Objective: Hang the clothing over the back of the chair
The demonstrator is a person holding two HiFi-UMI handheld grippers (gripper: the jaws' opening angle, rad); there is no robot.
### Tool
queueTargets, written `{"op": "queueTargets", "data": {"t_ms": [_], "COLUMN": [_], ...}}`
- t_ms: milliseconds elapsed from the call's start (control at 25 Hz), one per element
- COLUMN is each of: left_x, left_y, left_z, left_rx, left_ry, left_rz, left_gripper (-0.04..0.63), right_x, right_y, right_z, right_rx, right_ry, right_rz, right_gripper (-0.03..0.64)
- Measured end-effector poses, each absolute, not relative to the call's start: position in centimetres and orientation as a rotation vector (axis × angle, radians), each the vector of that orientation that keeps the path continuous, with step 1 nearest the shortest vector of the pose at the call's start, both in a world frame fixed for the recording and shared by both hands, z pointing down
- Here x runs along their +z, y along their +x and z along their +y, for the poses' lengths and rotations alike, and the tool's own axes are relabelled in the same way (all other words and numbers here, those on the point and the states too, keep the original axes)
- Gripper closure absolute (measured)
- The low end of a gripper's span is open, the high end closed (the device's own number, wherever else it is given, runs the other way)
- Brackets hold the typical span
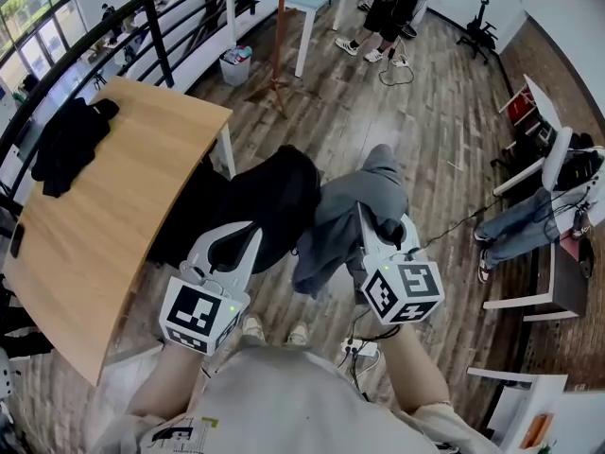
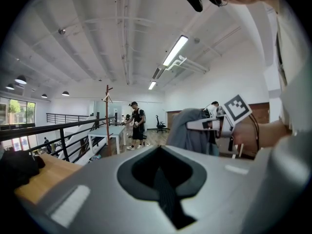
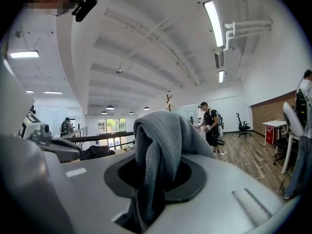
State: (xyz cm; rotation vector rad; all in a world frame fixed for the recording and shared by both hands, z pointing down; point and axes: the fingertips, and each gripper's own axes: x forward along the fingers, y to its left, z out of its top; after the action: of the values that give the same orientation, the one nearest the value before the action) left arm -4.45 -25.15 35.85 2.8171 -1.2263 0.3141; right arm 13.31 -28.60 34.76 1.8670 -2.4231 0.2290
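Grey sweatshirt (image 1: pixel 345 220) hangs bunched from the right tongs (image 1: pixel 383 227), which are clamped on it. Its length droops floorward beside a black garment (image 1: pixel 274 197). Left tongs (image 1: pixel 230 242) sit together, empty; whatever the black garment drapes over is hidden.

Lower folds of the grey garment (image 1: pixel 331 239) behind the right gripper (image 1: pixel 383 230); bulk under the black clothing (image 1: pixel 274 201) possibly a chair.

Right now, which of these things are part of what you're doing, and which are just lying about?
In the job: grey ribbed garment, clamped in the right gripper; black draped bulk just ahead, possibly the chair, I cannot tell.
Lying about: black clothing on the light wooden table; white waste bin; wooden coat stand.
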Motion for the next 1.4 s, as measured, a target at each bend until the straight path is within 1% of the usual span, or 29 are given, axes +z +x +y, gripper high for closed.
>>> {"op": "queueTargets", "data": {"t_ms": [200, 360, 560, 720, 960, 1160, 1400], "left_x": [35.6, 34.8, 33.5, 32.7, 32.1, 33.0, 34.2], "left_y": [-5.9, -7.5, -9.0, -11.8, -16.2, -19.7, -22.5], "left_z": [-25.2, -25.3, -24.9, -24.4, -24.2, -24.9, -25.9], "left_rx": [0.298, 0.267, 0.211, 0.2, 0.177, 0.183, 0.197], "left_ry": [2.793, 2.783, 2.782, 2.74, 2.663, 2.594, 2.533], "left_rz": [-1.262, -1.312, -1.363, -1.449, -1.584, -1.657, -1.711], "left_gripper": [0.594, 0.594, 0.594, 0.594, 0.594, 0.594, 0.594], "right_x": [30.1, 26.3, 24.1, 23.3, 23.6, 26.3, 30.1], "right_y": [10.5, 6.3, 1.9, -1.9, -7.4, -12.3, -16.4], "right_z": [-29.7, -30.6, -30.8, -31.1, -32.3, -33.4, -34.3], "right_rx": [0.168, 0.102, 0.015, 0.024, 0.057, 0.078, 0.082], "right_ry": [1.837, 1.725, 1.588, 1.474, 1.318, 1.184, 1.069], "right_rz": [-2.545, -2.654, -2.692, -2.744, -2.805, -2.799, -2.757], "right_gripper": [0.526, 0.526, 0.525, 0.525, 0.526, 0.526, 0.526]}}
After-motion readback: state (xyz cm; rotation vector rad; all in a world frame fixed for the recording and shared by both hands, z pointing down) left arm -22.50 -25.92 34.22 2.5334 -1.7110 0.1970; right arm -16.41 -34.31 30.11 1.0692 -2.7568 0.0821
